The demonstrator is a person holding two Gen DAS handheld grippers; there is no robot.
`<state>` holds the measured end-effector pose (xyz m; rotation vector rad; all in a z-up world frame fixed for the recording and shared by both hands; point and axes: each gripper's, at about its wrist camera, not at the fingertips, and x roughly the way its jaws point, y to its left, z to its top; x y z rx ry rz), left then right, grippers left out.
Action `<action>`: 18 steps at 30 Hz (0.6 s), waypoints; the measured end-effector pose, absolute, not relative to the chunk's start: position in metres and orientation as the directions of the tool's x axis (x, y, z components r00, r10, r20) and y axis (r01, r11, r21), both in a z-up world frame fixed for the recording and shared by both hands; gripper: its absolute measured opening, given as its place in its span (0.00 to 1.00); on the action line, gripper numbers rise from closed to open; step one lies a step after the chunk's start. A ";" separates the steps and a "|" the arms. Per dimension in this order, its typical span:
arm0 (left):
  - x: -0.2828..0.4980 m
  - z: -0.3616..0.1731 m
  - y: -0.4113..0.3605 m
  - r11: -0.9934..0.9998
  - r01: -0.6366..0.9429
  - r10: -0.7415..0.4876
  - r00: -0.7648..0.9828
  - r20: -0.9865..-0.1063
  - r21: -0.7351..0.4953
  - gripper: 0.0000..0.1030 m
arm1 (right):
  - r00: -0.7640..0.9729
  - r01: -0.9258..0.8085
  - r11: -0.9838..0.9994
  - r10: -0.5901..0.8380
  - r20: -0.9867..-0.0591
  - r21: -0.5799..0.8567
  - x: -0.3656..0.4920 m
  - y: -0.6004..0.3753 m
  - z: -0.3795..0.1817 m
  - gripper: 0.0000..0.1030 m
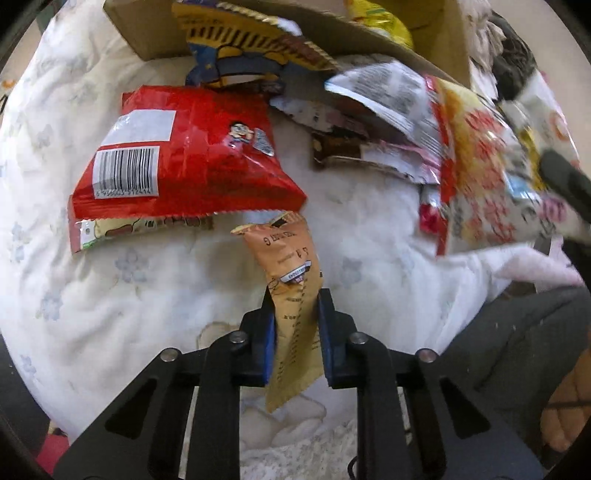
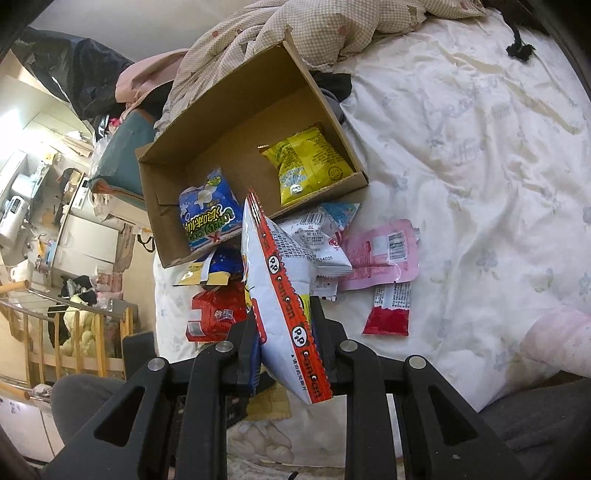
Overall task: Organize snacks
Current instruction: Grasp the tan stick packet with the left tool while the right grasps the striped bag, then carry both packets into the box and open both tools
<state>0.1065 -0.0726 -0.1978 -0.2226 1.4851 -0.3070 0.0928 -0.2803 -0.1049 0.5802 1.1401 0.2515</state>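
My left gripper [image 1: 295,295] is shut on a tan snack packet [image 1: 291,288] and holds it above the white bedsheet. A red bag [image 1: 188,155] lies just ahead of it. My right gripper [image 2: 284,306] is shut on a white and orange snack bag [image 2: 280,288], held edge-on above the pile; that bag shows blurred in the left wrist view [image 1: 476,166]. A cardboard box [image 2: 162,236] lies beyond, holding a yellow bag [image 2: 306,162] and a blue bag [image 2: 207,214]. A pink pouch [image 2: 380,254] and a red and white packet [image 2: 388,310] lie on the sheet.
A checked quilt [image 2: 332,29] is heaped behind the box. The bed edge is at the left in the right wrist view, with a wooden crib rail [image 2: 55,332] and room clutter beyond. The person's grey-clad leg [image 1: 517,350] is at the lower right.
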 end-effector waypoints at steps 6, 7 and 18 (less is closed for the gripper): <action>0.095 -0.169 -0.081 0.944 0.134 -0.320 0.125 -0.939 -0.303 0.15 | 0.424 0.086 0.829 0.471 -0.773 0.552 0.091 -0.279 -0.102 0.22; 0.091 -0.161 -0.083 0.944 0.149 -0.315 0.146 -0.938 -0.294 0.15 | 0.427 0.085 0.828 0.472 -0.771 0.554 0.090 -0.280 -0.102 0.22; 0.079 -0.076 -0.049 0.955 0.186 -0.285 0.365 -0.886 -0.231 0.15 | 0.539 0.014 0.771 0.530 -0.654 0.637 0.079 -0.287 -0.072 0.22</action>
